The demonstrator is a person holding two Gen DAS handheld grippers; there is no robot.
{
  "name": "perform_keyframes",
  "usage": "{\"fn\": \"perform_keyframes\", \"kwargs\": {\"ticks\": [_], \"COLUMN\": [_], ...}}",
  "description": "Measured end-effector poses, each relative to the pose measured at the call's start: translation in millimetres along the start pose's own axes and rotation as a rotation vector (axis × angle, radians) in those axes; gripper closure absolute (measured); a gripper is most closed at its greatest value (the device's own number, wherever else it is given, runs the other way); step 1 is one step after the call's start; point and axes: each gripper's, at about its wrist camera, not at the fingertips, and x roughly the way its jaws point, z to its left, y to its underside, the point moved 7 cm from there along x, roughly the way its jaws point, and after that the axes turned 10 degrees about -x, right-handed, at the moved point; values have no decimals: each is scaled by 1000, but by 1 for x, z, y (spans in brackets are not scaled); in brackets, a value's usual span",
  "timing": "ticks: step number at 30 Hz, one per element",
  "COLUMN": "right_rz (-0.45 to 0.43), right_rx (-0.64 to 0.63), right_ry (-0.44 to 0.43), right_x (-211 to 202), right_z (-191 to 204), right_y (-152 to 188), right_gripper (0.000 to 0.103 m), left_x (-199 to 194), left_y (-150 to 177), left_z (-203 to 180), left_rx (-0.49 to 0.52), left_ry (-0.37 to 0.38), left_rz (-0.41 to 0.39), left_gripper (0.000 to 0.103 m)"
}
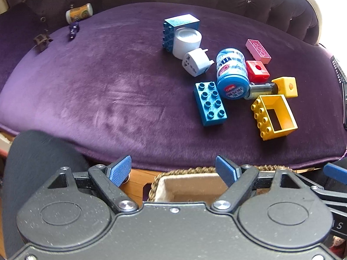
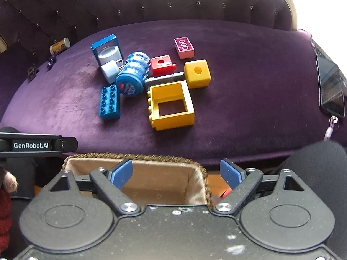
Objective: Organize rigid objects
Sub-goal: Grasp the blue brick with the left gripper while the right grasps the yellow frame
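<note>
A pile of rigid objects lies on the purple sofa seat: a flat blue brick (image 1: 210, 103) (image 2: 109, 103), a hollow yellow brick (image 1: 274, 117) (image 2: 171, 106), a blue canister (image 1: 232, 73) (image 2: 133, 73), a white plug adapter (image 1: 196, 62), a red block (image 1: 257, 71) (image 2: 162, 65), a yellow cube (image 1: 285, 86) (image 2: 197, 73), a pink brick (image 1: 258, 51) (image 2: 184, 47) and a hollow blue brick (image 1: 180, 31). My left gripper (image 1: 173, 170) is open and empty above a woven basket (image 1: 184, 171). My right gripper (image 2: 176, 172) is open and empty above the same basket (image 2: 138, 157).
A small yellow-labelled can (image 1: 79, 13) and dark small items (image 1: 73, 30) lie at the seat's far left. A phone (image 2: 330, 86) lies at the seat's right edge. The tufted sofa back (image 2: 173, 6) rises behind. The left gripper's body (image 2: 32, 145) shows left in the right wrist view.
</note>
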Motion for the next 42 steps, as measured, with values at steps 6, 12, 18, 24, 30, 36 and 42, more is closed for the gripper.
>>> {"fn": "perform_keyframes", "kwargs": {"ticks": [6, 12, 18, 24, 30, 36, 42], "right_rz": [-46, -45, -2, 50, 58, 61, 25], "right_rx": [-97, -142, -96, -38, -72, -96, -56], "right_ry": [69, 49, 11, -20, -9, -20, -4], "right_x": [22, 50, 79, 98, 105, 111, 100], "right_z": [-5, -5, -7, -10, -3, 1, -10], "right_y": [-28, -51, -57, -57, -55, -54, -54], "right_gripper": [16, 16, 17, 18, 7, 0, 33], "left_x": [24, 46, 72, 81, 85, 88, 76], "left_y": [-19, -38, -50, -58, -52, -58, -63], "left_z": [-16, -32, -37, -41, -47, -46, -38], "left_rx": [-4, -3, -3, 52, 102, 94, 69], "left_ry": [31, 29, 0, -27, -23, -18, -2], "left_rz": [24, 47, 79, 41, -2, 26, -1], "left_gripper": [22, 22, 22, 12, 3, 3, 47]}}
